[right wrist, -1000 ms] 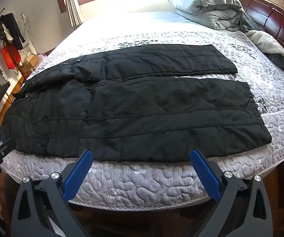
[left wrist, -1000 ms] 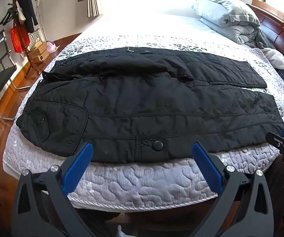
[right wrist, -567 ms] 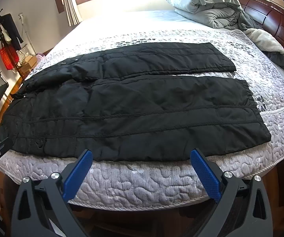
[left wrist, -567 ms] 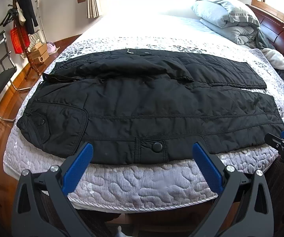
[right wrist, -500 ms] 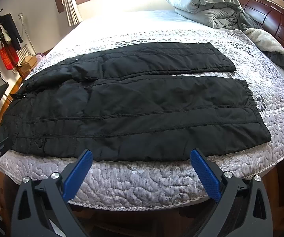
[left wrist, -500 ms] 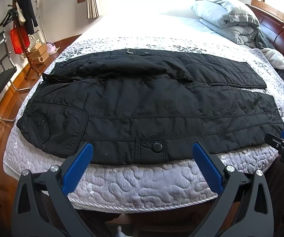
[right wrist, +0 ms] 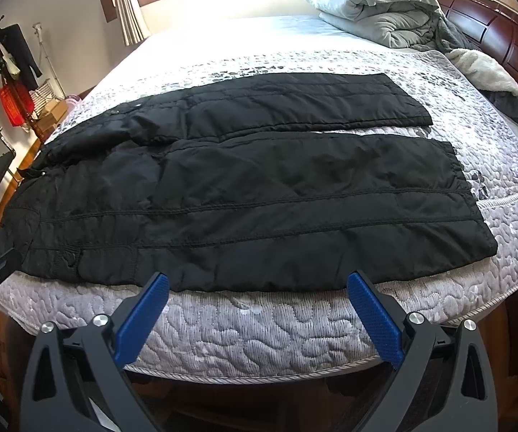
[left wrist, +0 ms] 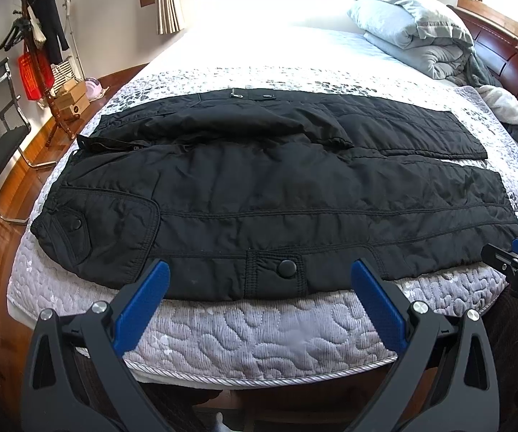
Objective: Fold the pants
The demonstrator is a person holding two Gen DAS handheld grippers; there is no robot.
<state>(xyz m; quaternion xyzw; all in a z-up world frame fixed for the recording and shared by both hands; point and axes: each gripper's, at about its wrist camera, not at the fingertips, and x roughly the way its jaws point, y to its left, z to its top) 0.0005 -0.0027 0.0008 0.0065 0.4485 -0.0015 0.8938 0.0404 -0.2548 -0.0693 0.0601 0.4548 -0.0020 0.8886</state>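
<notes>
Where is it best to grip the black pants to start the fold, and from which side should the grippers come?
Likely the near leg's long edge: left gripper near the snap pocket, right gripper toward the cuff. Come low from the bed's near side; the pants lie flat, that edge facing both open grippers.

Black quilted pants [left wrist: 276,194] lay on a pale grey bedspread [left wrist: 259,327] with a pebble pattern; both grippers had blue fingers [left wrist: 140,302] on black frames.

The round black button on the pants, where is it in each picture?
Left wrist view: the button sits low in the middle, between the open left gripper fingers.
Right wrist view: small and dim at lower left, near the pants' waist.
Shared landmark: the grey folded blanket, upper right.
</notes>
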